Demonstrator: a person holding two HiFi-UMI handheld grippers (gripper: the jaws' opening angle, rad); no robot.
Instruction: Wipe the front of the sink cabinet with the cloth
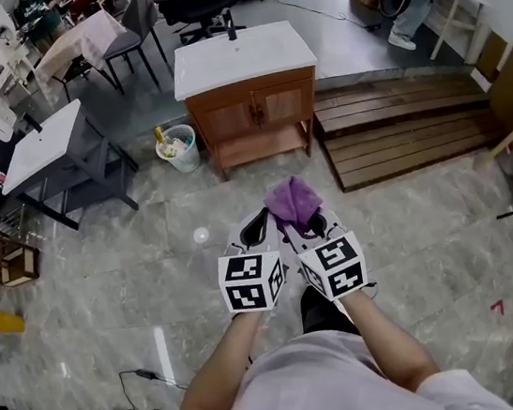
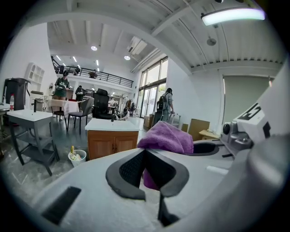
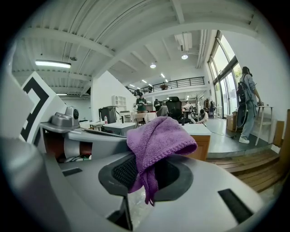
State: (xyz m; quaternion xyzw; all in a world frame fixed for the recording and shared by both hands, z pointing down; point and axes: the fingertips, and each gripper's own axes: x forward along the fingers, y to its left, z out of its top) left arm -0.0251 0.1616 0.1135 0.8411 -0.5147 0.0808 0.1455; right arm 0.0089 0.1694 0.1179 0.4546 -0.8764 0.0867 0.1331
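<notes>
- While both grippers are held side by side, almost touching, the purple cloth [image 3: 156, 138] is seen clamped in the right gripper [image 3: 147, 163]. The jaws are closed on it, with a fold bunched above the pads and a thin tail hung below them.
- The left gripper [image 2: 145, 152] is carried just left of the right one. Its jaws are brought together at the tips and nothing is pinched between them.
- From the left gripper view, the cloth is seen just beyond that gripper's right jaw; whether it is touched there cannot be told.
- The sink cabinet [image 1: 253, 110] is found well ahead of both grippers and well apart from the cloth. Its wooden doors are turned toward the jaws.
- A white sink top [image 1: 241, 57] is carried on the cabinet.
- A small white bin [image 1: 178, 149] is set ahead and to the left of the left gripper, just beside the cabinet.
- A wooden platform [image 1: 406, 126] is laid ahead and to the right of the right gripper, next to the cabinet.
</notes>
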